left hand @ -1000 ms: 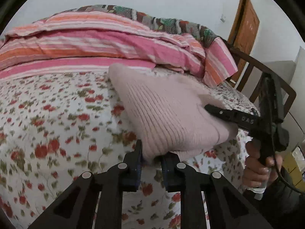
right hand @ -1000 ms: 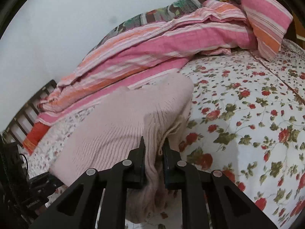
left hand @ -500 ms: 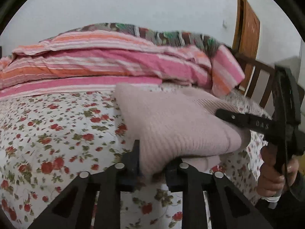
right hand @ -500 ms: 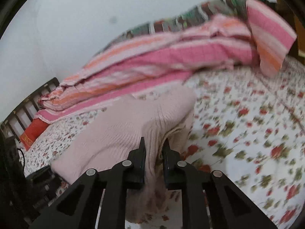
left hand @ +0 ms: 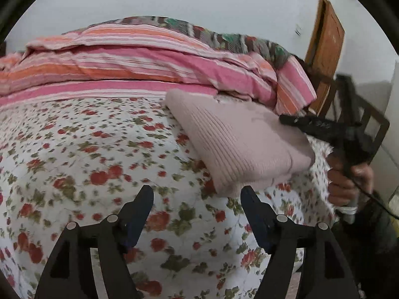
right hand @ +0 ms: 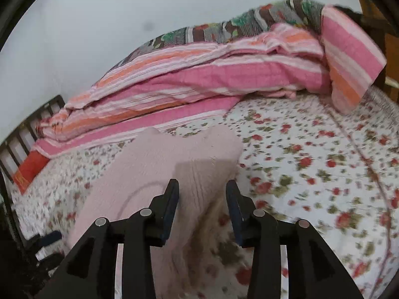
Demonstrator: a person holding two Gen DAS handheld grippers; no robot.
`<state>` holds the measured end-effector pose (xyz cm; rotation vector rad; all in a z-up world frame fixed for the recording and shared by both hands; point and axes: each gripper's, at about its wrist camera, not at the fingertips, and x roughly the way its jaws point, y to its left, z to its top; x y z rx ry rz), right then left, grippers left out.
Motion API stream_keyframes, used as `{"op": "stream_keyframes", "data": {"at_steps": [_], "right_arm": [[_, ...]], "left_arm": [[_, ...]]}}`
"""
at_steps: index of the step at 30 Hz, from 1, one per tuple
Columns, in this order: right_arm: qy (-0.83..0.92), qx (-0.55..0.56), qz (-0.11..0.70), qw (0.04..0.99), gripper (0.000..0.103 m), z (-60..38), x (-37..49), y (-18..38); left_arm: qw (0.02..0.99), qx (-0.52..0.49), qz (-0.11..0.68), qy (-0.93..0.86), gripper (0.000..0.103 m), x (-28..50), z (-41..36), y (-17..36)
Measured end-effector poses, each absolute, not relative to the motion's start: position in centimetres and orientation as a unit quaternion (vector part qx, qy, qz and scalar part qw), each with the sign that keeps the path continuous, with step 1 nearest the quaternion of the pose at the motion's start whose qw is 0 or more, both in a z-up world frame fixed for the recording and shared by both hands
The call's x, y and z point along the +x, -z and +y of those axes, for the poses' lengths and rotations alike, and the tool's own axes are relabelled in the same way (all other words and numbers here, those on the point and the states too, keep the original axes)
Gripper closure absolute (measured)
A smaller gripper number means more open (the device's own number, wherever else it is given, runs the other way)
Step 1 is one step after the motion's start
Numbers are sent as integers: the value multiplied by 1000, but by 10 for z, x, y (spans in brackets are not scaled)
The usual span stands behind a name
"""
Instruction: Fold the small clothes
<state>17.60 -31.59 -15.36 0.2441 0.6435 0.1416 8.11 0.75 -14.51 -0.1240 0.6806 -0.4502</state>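
A folded pale pink knit sweater point(left hand: 244, 144) lies on the floral bedsheet point(left hand: 87, 164). My left gripper point(left hand: 197, 199) is drawn back just short of its near corner. Its jaws are opening wide and no pad touches the cloth. In the right wrist view the same sweater point(right hand: 159, 172) runs from far left down to my right gripper point(right hand: 202, 191). Those jaws are opening too, with the sweater's folded edge loose between them. The right gripper point(left hand: 311, 124) also shows in the left wrist view, at the sweater's far right side, held by a hand point(left hand: 346, 182).
A pink and orange striped quilt point(left hand: 149, 62) is piled along the far side of the bed against a white wall. A dark slatted bed frame point(right hand: 22, 144) stands at the left end, and a wooden door point(left hand: 324, 49) behind the right end.
Both grippers were shut on the sweater's edge; both have let go and their jaws have spread. The left one has pulled back, and the sweater now rests flat on the sheet.
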Motion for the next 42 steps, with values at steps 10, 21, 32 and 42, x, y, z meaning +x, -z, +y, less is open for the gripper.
{"op": "stream_keyframes", "data": {"at_steps": [10,21,32,42], "right_arm": [[-32,120,358,925,56,-330,192,176],[-136,240,395,876,37,-347,215,201],[-154,209,376,889,67,-315,219,194],[-219,177,375,883,70,-225,240,184]], "left_arm": [[897,-112,349,245,32,147,0,130],[810,-214,442,320,30,238,-30,174],[827,-205,397,341,65,235,-36,168],[861,-212,368,280,64,234,55,147]]}}
